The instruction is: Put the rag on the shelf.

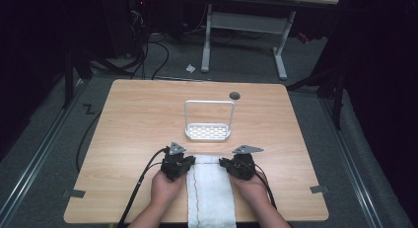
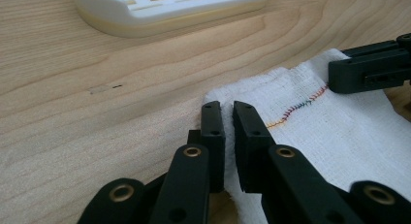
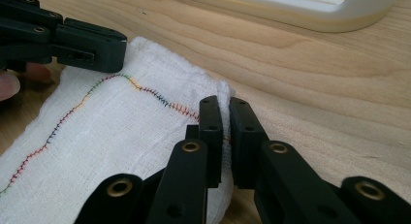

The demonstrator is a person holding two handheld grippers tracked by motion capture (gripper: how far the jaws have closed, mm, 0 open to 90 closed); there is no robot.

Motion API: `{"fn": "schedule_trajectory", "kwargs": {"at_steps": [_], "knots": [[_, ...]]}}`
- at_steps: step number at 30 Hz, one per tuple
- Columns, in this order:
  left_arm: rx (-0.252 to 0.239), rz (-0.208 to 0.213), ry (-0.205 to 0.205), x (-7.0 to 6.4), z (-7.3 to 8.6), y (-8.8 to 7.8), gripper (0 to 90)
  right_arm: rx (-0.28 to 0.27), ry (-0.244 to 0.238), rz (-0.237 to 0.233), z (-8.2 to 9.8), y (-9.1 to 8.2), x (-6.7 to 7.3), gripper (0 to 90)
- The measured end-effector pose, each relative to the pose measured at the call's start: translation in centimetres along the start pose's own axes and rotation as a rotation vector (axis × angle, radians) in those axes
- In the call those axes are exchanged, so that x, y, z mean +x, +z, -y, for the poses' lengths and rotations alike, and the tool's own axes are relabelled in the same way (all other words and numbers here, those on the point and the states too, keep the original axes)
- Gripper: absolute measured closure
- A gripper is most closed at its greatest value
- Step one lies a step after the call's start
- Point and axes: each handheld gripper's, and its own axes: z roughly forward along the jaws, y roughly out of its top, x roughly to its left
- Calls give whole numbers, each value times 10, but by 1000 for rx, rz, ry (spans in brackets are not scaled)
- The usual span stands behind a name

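The left gripper (image 2: 228,107) is seen clamped on the far left corner of the white cloth (image 1: 211,188); in the left gripper view a thin fold of the fabric is pinched between the two black jaws, which are drawn nearly together. The right gripper (image 3: 225,103) is likewise closed on the far right corner, where a ridge of cloth is caught between its jaws. In the high view both grippers, left (image 1: 190,163) and right (image 1: 224,164), are turned inward toward each other across the cloth's far edge, each carried by a hand (image 1: 165,186) entering from the near side.

The cloth is laid flat as a long strip at the near middle of the wooden table (image 1: 133,119), its near end hanging over the table's edge between the forearms. A line of multicoloured stitching (image 3: 145,93) is seen running along it. The two far corners appear to be gripped together so that the edge can be raised evenly and kept taut, most likely for folding or for carrying the cloth forward; this is judged, not seen.

Just beyond the cloth, apart from it, a white rack (image 1: 208,132) with a slotted base and a tall hoop handle is set on the table. Its placement straight ahead suggests it may be meant to receive the cloth, draped over the hoop
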Motion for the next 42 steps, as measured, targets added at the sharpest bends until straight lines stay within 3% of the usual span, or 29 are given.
{"fn": "schedule_trajectory", "kwargs": {"at_steps": [5,9,18,24,28,33,42], "knots": [[-43,3,4,0,2,-6,837,-58,-58,39,-2,-7,9,859],[-119,11,-4,-6,3,-15,838,-113,-95,71,-2,-14,18,858],[-300,-80,12,-29,2,-32,834,-257,-163,166,-2,-28,37,856],[-361,-104,51,-40,-4,-43,835,-328,-186,190,-6,-38,46,857],[-388,-114,80,-46,-14,-51,835,-366,-208,212,-13,-45,48,857],[-421,-98,102,-53,-33,-62,835,-405,-226,231,-25,-58,49,856],[-499,-81,122,-54,-73,-88,838,-506,-242,236,-62,-88,53,857]]}}
